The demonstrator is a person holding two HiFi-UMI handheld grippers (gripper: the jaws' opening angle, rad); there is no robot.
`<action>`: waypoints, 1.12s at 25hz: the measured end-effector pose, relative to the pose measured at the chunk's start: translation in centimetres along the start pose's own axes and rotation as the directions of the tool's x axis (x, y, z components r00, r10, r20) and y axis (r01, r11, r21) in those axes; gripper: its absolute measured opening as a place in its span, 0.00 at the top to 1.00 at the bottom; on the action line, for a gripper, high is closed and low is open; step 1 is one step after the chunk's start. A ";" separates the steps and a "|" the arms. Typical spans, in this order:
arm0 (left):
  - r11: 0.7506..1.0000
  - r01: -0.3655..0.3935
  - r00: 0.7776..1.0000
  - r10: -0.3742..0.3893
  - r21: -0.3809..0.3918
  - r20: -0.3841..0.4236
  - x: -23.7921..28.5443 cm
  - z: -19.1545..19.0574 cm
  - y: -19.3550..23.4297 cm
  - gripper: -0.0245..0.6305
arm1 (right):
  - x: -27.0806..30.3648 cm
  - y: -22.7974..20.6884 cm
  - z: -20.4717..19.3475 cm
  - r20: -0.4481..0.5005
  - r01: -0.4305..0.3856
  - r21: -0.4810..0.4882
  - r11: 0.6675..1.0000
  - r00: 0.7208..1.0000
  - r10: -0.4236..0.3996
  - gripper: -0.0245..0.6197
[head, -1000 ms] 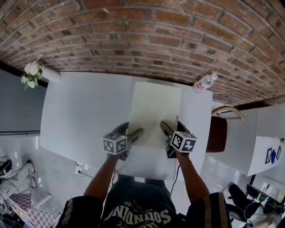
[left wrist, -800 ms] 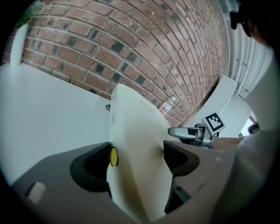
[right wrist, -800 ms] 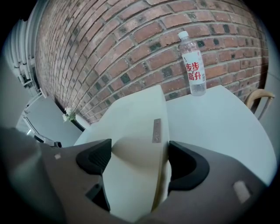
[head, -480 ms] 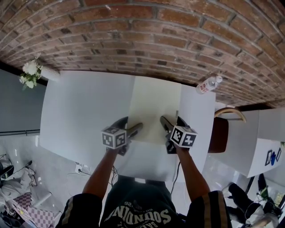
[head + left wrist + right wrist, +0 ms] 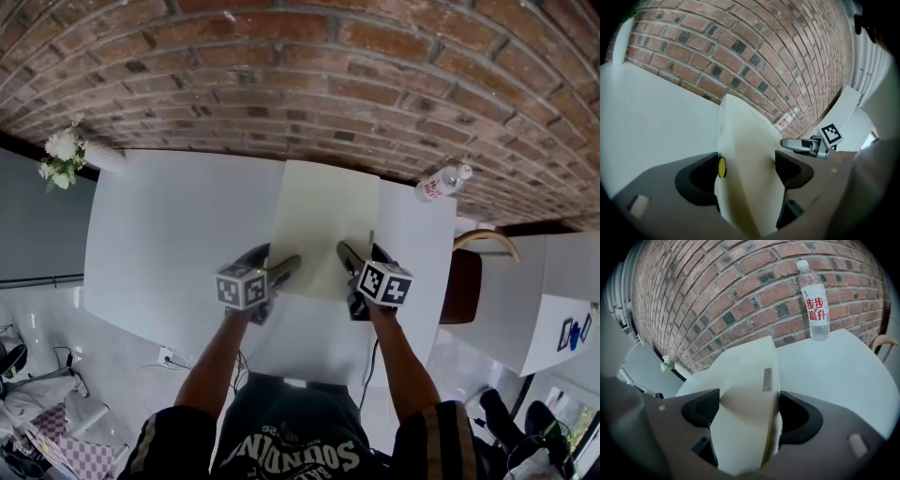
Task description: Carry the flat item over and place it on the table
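The person [image 5: 291,441] stands at the near edge, both arms stretched out over the white table [image 5: 169,234]. The left gripper [image 5: 277,265] pinches the near left corner of a pale cream sheet [image 5: 326,225]. Its jaws press in from both sides, and the sheet bends into a curve between them. A small yellow dot [image 5: 721,167] on the left jaw sits right against the sheet. The right gripper [image 5: 359,261] pinches the near right corner the same way, and the sheet bulges up between its two dark jaws. A thin grey strip [image 5: 767,379] lies on the sheet close to its right edge.

The two grippers are side by side, a little apart, with the sheet's near edge between them. The sheet runs away from the person over the middle of the table, and its far edge comes close to the wall. I cannot tell if the far part rests on the table or hangs just above it.

To the right, off the table's edge, is a brown chair [image 5: 461,281]. At the far right corner of the table stands a clear bottle [image 5: 442,180] with a red label. At the far left corner are white flowers [image 5: 61,157]. Behind it all is a brick wall [image 5: 309,75].
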State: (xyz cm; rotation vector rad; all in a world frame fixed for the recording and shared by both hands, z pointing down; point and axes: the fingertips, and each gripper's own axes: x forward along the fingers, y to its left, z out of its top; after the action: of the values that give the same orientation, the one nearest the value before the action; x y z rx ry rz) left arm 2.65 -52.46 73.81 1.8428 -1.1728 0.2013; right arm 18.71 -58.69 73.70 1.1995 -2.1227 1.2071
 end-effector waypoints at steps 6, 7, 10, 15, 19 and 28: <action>1.000 -0.009 1.000 0.009 -0.007 -0.007 0.4 -0.1 0.6 0.37 | 0.6 -0.2 -0.2 -0.008 0.008 -0.001 1.000 1.000 -0.008 0.34; 1.000 -0.011 1.000 0.011 -0.005 -0.012 0.4 -0.2 0.7 0.37 | 0.7 -0.2 -0.2 -0.011 0.009 -0.002 1.000 1.000 -0.009 0.34; 1.000 -0.019 0.999 0.019 0.004 -0.032 0.7 -0.6 1.0 0.37 | 1.0 -0.4 -0.5 -0.021 0.013 -0.009 1.000 1.000 -0.013 0.34; 0.999 -0.030 0.999 0.030 0.013 -0.045 1.0 -0.9 1.1 0.37 | 1.1 -0.6 -0.7 -0.015 0.019 -0.028 0.999 1.000 -0.019 0.34; 0.999 -0.041 0.998 0.041 0.015 -0.046 1.0 -0.9 1.1 0.37 | 1.0 -0.4 -0.6 -0.009 0.029 -0.052 0.998 1.000 -0.029 0.34; 0.997 -0.040 0.999 0.041 0.067 -0.010 -0.3 -0.2 0.6 0.37 | -0.5 0.3 0.1 0.003 0.033 -0.117 0.993 0.999 -0.033 0.38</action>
State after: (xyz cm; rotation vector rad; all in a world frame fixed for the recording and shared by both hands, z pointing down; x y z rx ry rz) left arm 2.05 -52.17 74.11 1.8740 -1.2094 0.2770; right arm 18.77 -58.49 73.11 1.1797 -2.1342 1.0521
